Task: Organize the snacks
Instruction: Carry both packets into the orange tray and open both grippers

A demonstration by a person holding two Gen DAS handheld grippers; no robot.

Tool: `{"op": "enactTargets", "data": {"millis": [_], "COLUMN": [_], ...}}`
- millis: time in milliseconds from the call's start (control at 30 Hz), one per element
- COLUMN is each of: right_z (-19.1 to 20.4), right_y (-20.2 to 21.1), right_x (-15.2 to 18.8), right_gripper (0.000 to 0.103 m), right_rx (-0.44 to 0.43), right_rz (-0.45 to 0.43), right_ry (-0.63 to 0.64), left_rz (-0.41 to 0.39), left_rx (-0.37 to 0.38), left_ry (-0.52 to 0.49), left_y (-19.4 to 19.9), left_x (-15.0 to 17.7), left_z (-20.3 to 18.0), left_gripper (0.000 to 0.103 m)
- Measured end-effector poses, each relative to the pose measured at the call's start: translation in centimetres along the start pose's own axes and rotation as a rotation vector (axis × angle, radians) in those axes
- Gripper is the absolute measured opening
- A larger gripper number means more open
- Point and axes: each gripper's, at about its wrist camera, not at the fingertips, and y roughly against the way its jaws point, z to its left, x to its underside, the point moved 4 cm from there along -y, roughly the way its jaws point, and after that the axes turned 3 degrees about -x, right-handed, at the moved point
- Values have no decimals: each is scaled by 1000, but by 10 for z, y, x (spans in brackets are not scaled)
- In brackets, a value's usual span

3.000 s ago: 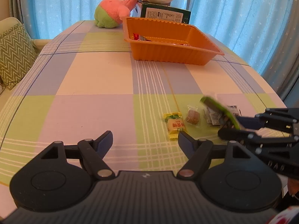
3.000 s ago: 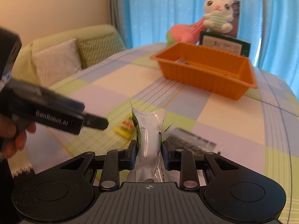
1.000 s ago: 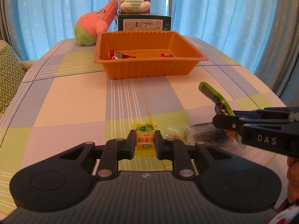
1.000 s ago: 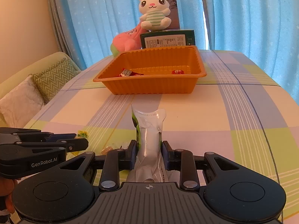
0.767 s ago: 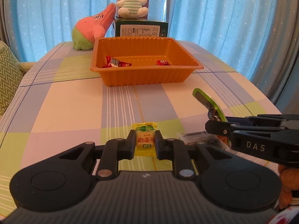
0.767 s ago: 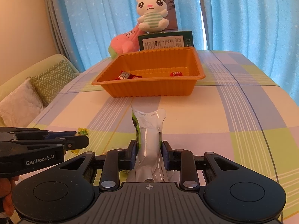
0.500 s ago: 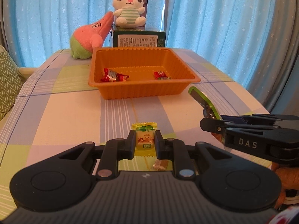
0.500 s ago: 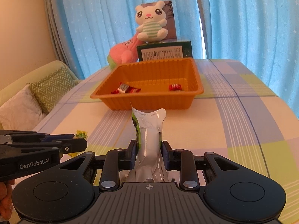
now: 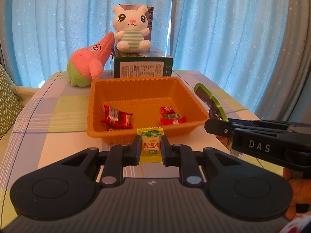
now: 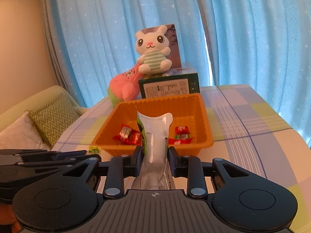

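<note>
— Where seen from the left wrist: left gripper (image 9: 150, 147) clamped on yellow candy (image 9: 150, 145), just short of orange tray (image 9: 143, 134) at 12 o'clock?
— Confirmed. Red candies (image 9: 116, 118) inside tray; right gripper (image 9: 217, 125) at 3 o'clock, pinching green-edged packet (image 9: 210, 103).
— From the right wrist?
— Closed on silver packet (image 10: 155, 141), upright; tray (image 10: 206, 116) at 12 o'clock; left gripper (image 10: 85, 153) at 9 o'clock.

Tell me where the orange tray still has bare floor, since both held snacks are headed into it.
In the orange tray, the floor is bare along the back wall and in the strip between the red candies on the left and those on the right. The front corners are crowded.
</note>
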Motion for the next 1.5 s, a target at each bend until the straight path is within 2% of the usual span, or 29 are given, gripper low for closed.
{"op": "enactTargets", "data": {"millis": [433,733,1033,1267,1300,1367,1500], "right_z": [-12,-27,-39,-46,-46,-47,-47], "right_y": [-55,-89,-119,-126,-126,-126,-126], "right_x": [-30,-43,-44,-42,-42,-42,-44], "right_gripper": [28,28,28,28,28,29,28], "right_rx": [-6,-8,-13,-7,-8,-7,-13], "right_rz": [6,10,38,49,50,49,48], "right_ry": [-39,-80,-128,-142,-144,-146,-168], "left_rz": [-21,-6,2,18,15,5,-4], "left_rx": [-9,-27,-7,16,15,3,-46], "left_ry": [41,110,143,139,144,146,143], "left_y": [-49,-82,-107,-120,-120,-118,-113], "left_x": [-36,-45,-48,-48,-48,-47,-48], "left_z": [20,45,52,48,49,51,60], "left_gripper": [18,18,18,19,20,31,31]}}
